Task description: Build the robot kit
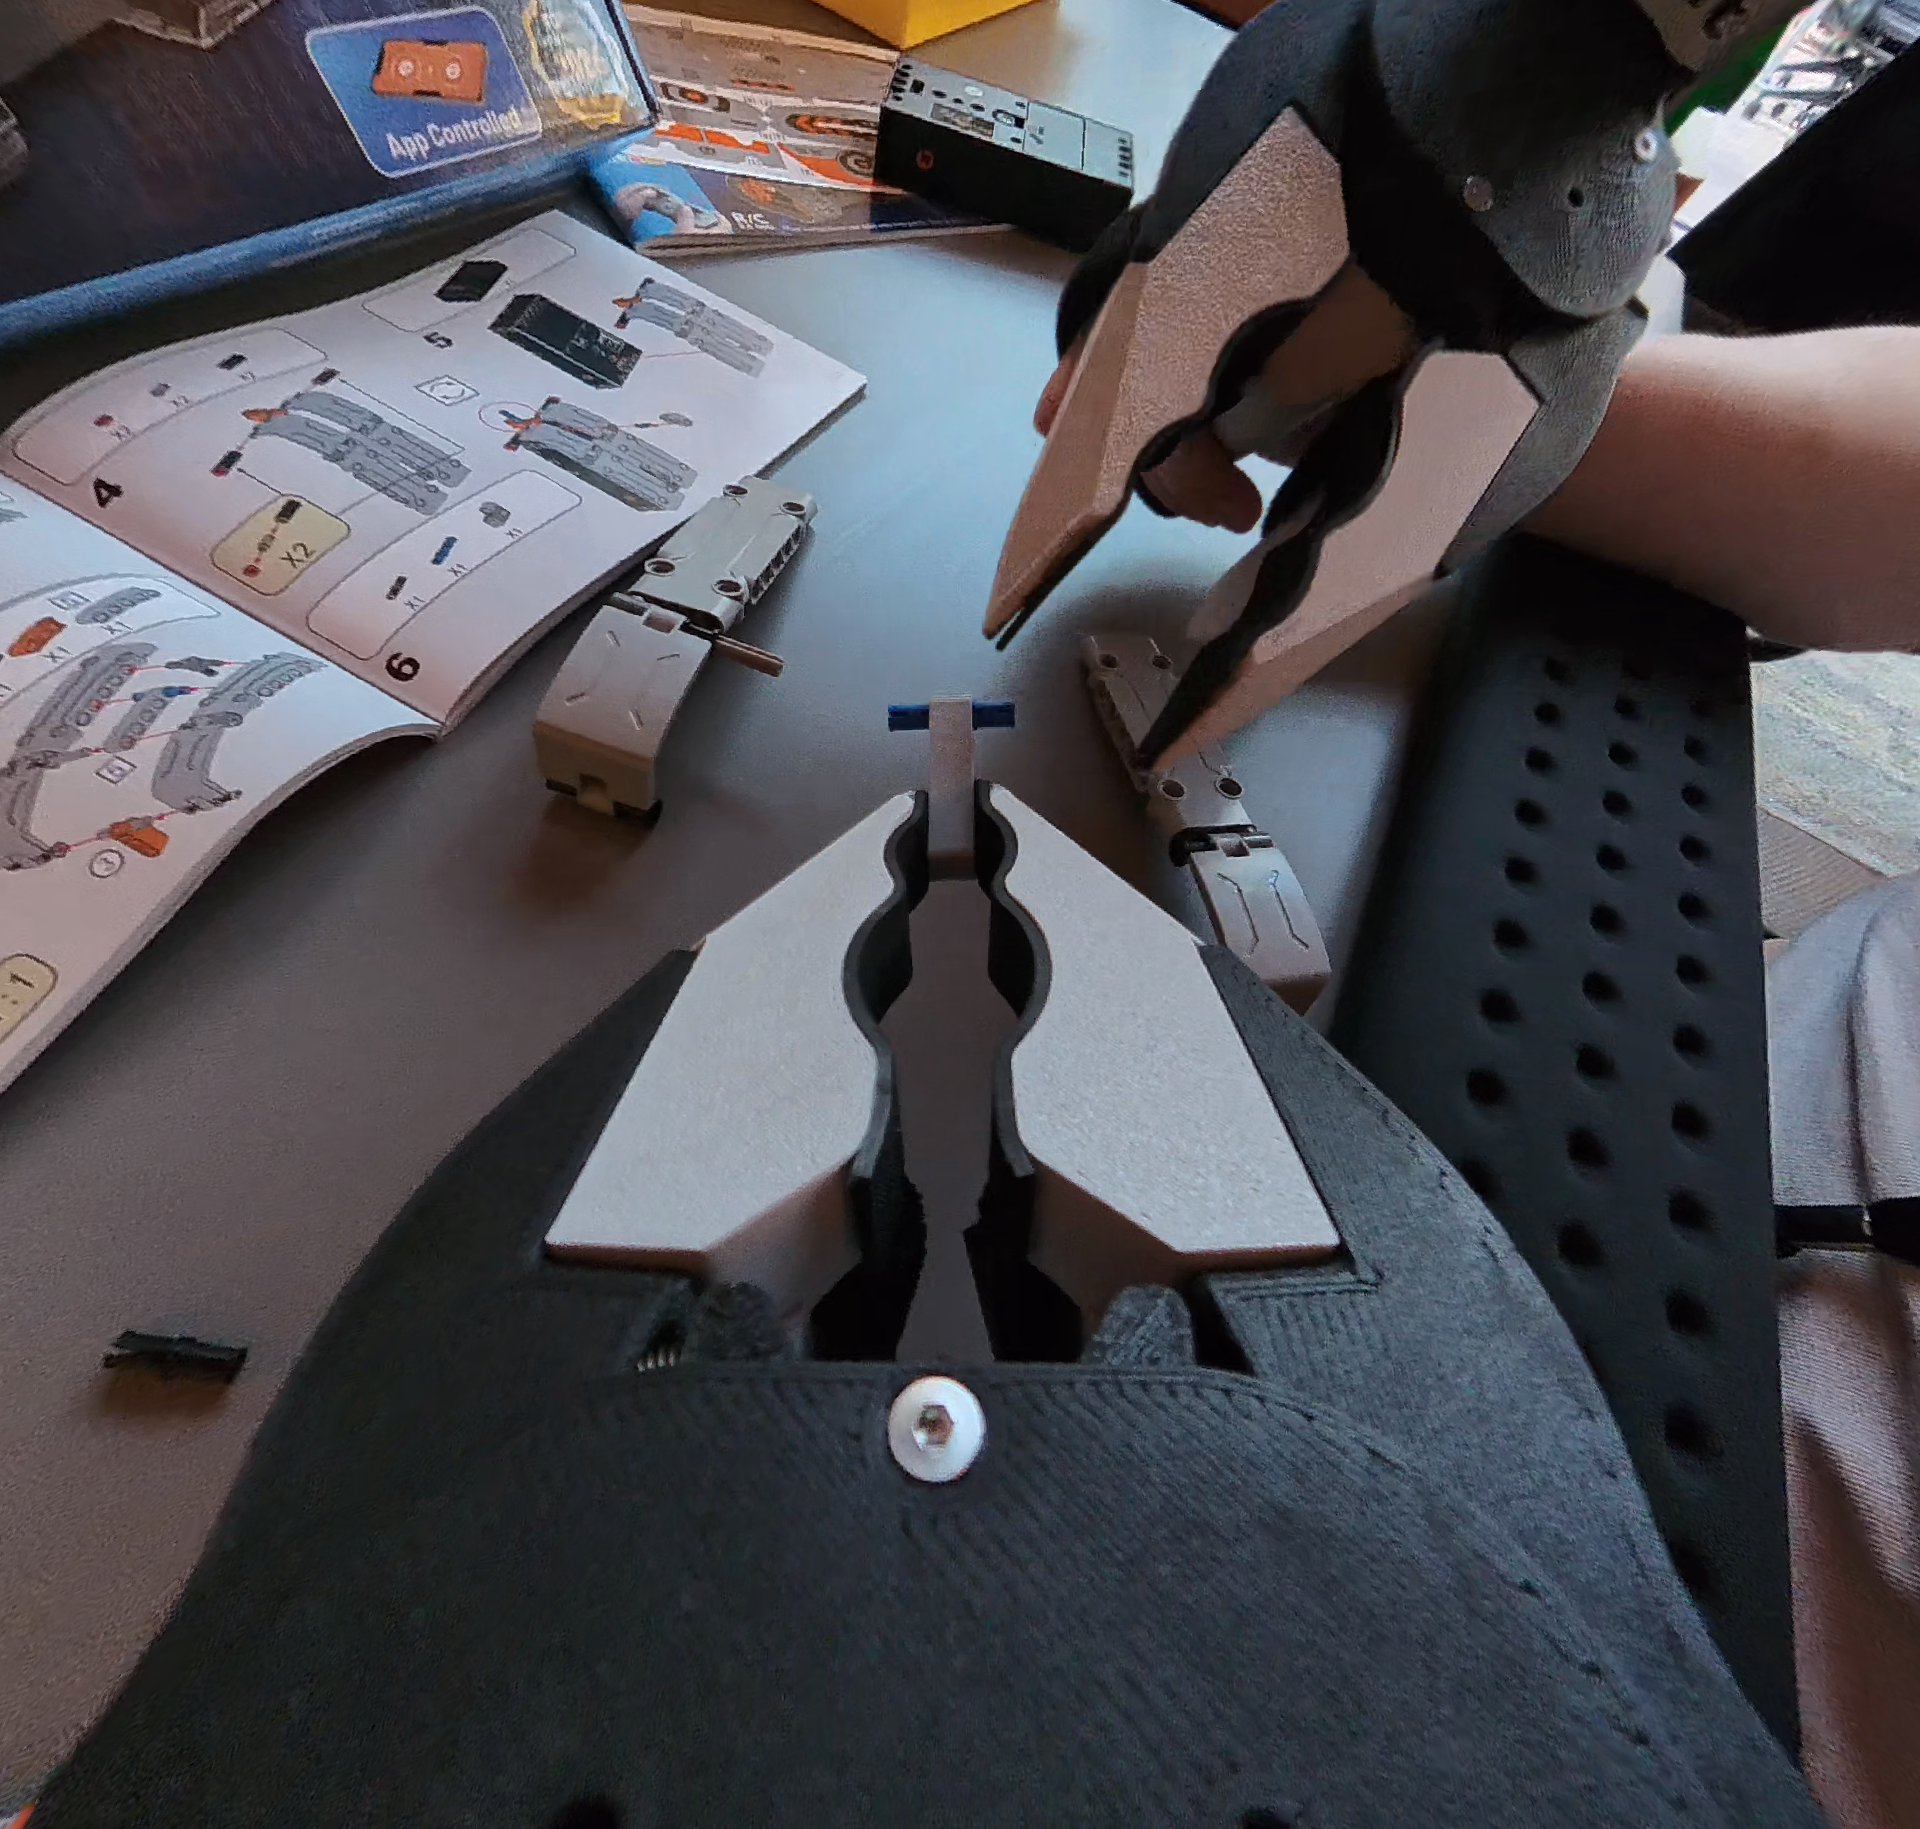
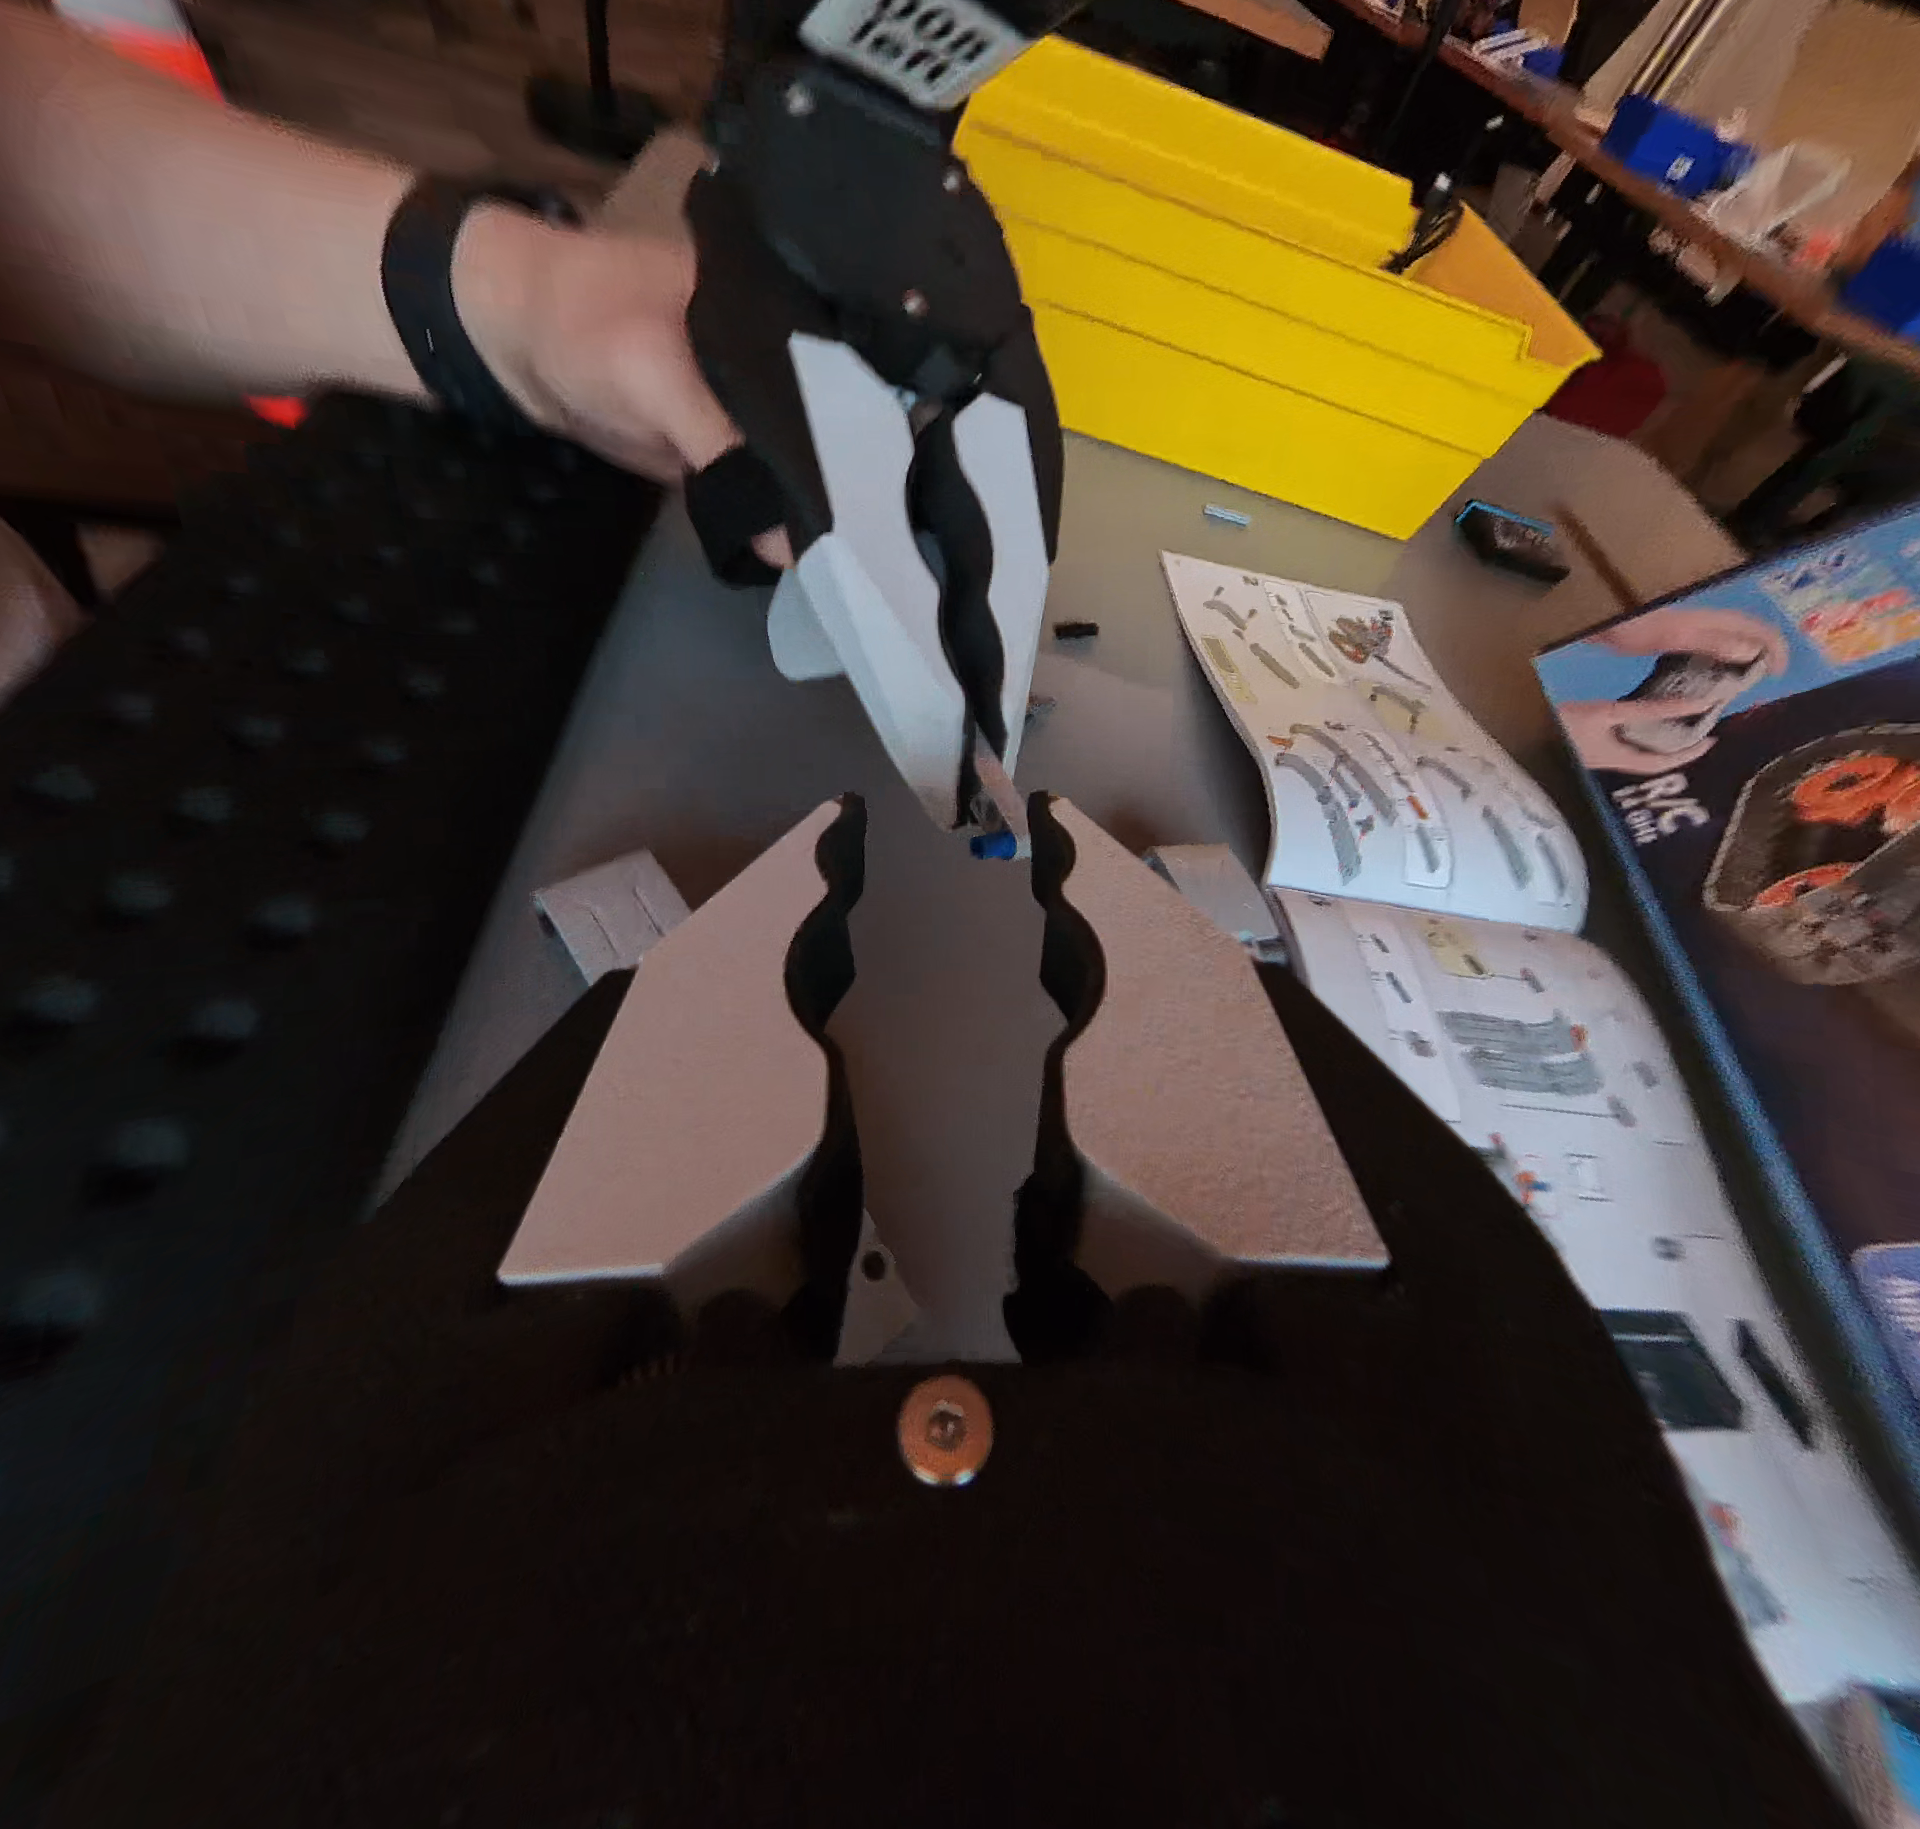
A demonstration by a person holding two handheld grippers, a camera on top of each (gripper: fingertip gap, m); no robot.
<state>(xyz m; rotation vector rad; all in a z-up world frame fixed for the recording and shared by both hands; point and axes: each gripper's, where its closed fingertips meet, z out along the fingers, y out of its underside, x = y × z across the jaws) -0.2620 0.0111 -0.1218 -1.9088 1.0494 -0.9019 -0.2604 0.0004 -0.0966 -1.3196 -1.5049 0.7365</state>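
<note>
Left gripper [image 1: 949,792] clamped on grey beam [image 1: 951,782], frame centre; right gripper [image 2: 948,811] wide, empty. Keep blue pin [image 1: 951,715] level.

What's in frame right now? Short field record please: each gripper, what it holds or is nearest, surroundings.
left gripper: shut on small grey piece with a blue pin through its top, held above the table
right gripper: open, holds nothing; one fingertip at the right grey assembly
left grey assembly: on table beside the open instruction booklet
behind: blue box, yellow bin, black block
right edge: black perforated panel
loose: small black part on table
</note>
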